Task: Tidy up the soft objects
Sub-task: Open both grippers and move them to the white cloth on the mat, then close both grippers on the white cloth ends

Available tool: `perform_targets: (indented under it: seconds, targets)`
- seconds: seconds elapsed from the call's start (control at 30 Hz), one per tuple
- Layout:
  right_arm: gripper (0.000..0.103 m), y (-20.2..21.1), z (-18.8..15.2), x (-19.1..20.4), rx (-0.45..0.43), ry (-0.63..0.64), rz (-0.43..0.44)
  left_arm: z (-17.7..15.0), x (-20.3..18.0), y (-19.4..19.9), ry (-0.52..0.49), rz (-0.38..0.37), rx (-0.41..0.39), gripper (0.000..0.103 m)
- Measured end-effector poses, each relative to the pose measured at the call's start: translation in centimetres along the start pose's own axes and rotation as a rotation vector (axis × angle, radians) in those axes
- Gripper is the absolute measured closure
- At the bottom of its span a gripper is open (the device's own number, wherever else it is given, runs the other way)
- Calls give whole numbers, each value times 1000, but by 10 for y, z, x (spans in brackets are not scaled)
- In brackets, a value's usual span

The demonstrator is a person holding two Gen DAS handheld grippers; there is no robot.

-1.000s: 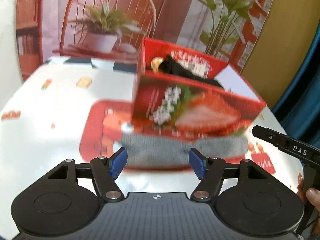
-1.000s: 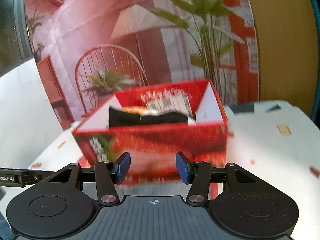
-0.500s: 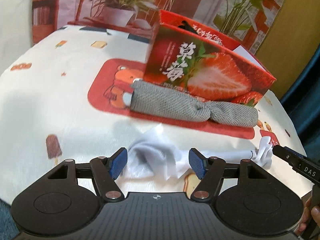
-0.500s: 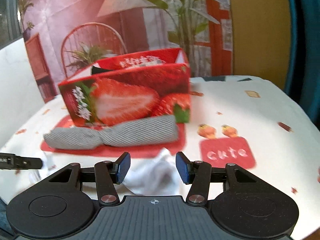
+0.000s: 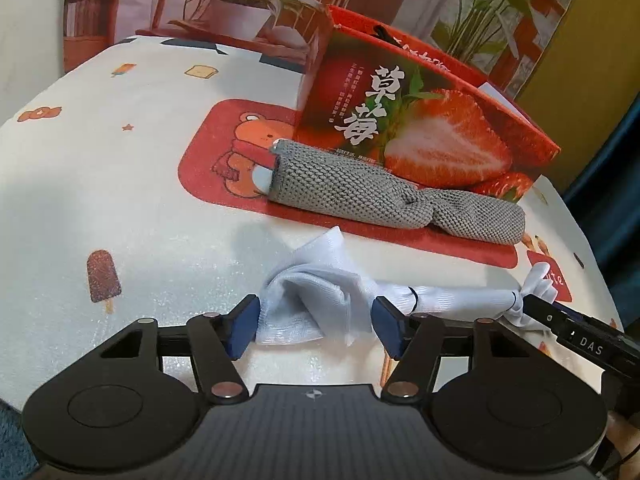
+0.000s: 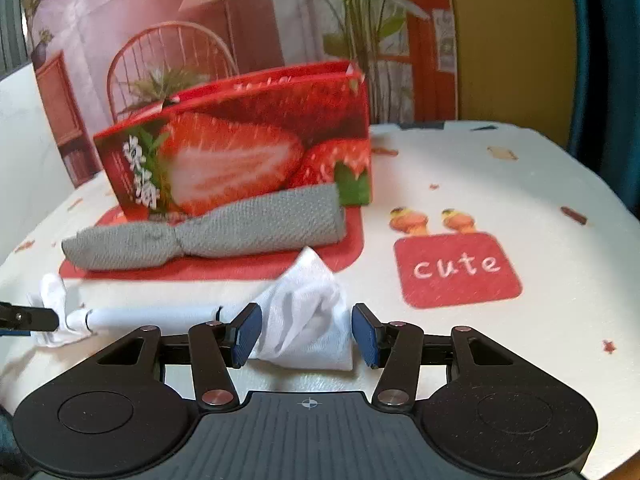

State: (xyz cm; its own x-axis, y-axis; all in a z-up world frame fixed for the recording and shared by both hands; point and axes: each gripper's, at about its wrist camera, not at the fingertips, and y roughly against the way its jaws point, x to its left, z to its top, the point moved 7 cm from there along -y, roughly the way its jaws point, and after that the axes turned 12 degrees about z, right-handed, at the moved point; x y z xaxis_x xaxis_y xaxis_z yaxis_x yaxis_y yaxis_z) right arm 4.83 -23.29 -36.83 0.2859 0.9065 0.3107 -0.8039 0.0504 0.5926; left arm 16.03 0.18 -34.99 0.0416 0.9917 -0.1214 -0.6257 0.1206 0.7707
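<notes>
Left wrist view. The left gripper (image 5: 314, 330) has its blue pads spread apart, with the bunched end of a crumpled white cloth sock (image 5: 308, 300) lying between them on the table; contact with either pad cannot be confirmed. The sock's long thin part runs toward 3 o'clock, where a black finger of the other tool (image 5: 580, 334) reaches its knotted tip. Beyond the sock, toward 12 o'clock, a twisted grey knitted cloth (image 5: 384, 196) lies across a red bear-print mat (image 5: 224, 148), resting against the front of a red cardboard strawberry box (image 5: 420, 128). The white cartoon-printed tablecloth (image 5: 132, 200) carries a brown ice-lolly print at 9 o'clock. A dark item shows just above the box's rim; its nature cannot be told. A potted plant in a white pot (image 5: 236, 12) stands at 11 o'clock behind the table.

Right wrist view. The right gripper (image 6: 306, 336) is likewise parted, with the sock's bunched end (image 6: 308, 320) between the pads. The thin part runs toward 9 o'clock, to a black finger at the frame edge (image 6: 28, 318). The grey cloth (image 6: 208, 232) and box (image 6: 248, 140) sit at 11 to 12 o'clock, somewhat blurred. Only this view shows the red "cute" patch (image 6: 458, 270) at 2 o'clock; the box interior is hidden here.
</notes>
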Motion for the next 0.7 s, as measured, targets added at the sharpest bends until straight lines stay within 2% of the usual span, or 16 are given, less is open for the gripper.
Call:
perform_targets:
  seconds: [0.57,0.63,0.7]
  targets:
    - [56,-6,-2,-7,-10,-24,19,-1,-5,-3,-65,10,-27,41]
    - [58,-6,-2,-6,-9,-20,21,-2,-6,-1,-70,8,-29,42]
    - [60,-6,-2,-5,-8,-14,24,-2,-6,-1,-76,8,-31,48]
